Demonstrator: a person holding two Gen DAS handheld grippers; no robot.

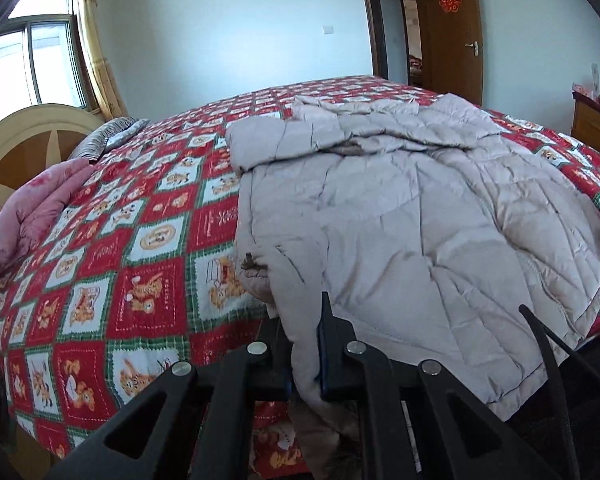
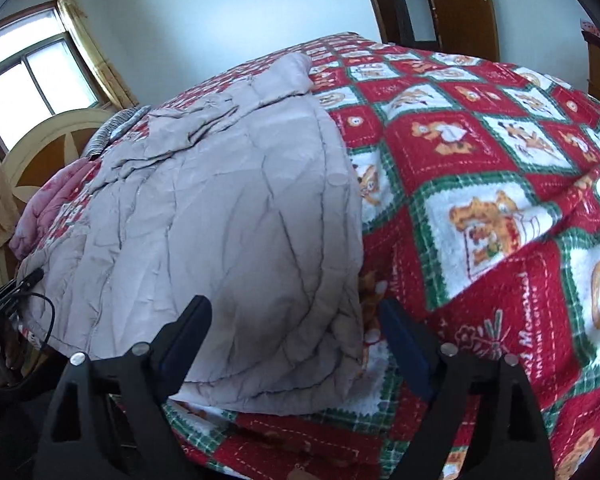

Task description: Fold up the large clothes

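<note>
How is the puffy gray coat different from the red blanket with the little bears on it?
The gray coat is one plain pale color; the red blanket is checkered red, green and white with cartoon pictures. The coat is puffy, quilted and rumpled; the blanket lies flatter. The coat covers only part of the bed; the blanket spreads across all of it, underneath the coat. Both hang over the near edge, where the left tongs pinch the coat's hem.

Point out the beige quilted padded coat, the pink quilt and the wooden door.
beige quilted padded coat (image 1: 420, 208): left wrist view, middle of its back panel.
pink quilt (image 1: 32, 216): left wrist view, top fold.
wooden door (image 1: 452, 32): left wrist view, centre panel.
</note>
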